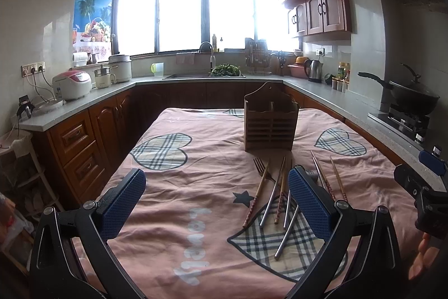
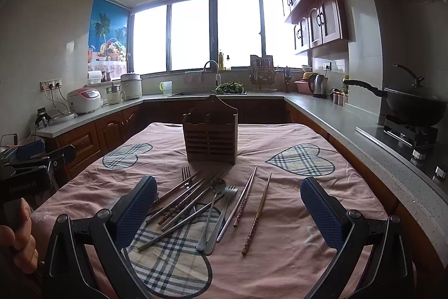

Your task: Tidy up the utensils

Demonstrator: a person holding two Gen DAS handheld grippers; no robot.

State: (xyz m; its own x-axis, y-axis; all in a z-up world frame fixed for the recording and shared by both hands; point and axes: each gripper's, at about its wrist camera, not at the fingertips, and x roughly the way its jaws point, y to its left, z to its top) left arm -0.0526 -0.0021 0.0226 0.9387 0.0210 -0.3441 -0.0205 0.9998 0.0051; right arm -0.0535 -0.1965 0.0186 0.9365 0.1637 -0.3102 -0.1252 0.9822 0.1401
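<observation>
A slatted wooden utensil holder (image 1: 270, 121) (image 2: 210, 136) stands upright on the pink tablecloth (image 1: 196, 167) (image 2: 294, 187). In front of it lies a loose pile of utensils (image 1: 280, 195) (image 2: 196, 203): forks (image 2: 186, 175), a spoon (image 2: 217, 188), metal chopsticks and wooden chopsticks (image 2: 257, 215). My left gripper (image 1: 217, 203) is open and empty, hovering above the cloth to the left of the pile. My right gripper (image 2: 228, 210) is open and empty, hovering above the pile with the utensils between its fingers (image 2: 322, 212).
Kitchen counters ring the table: a rice cooker (image 1: 72, 84) on the left, a sink (image 1: 204, 74) with greens at the back, a kettle (image 1: 313, 70) and a wok on the stove (image 2: 414, 105) at the right. The right gripper's body (image 1: 420, 187) shows at the left view's right edge.
</observation>
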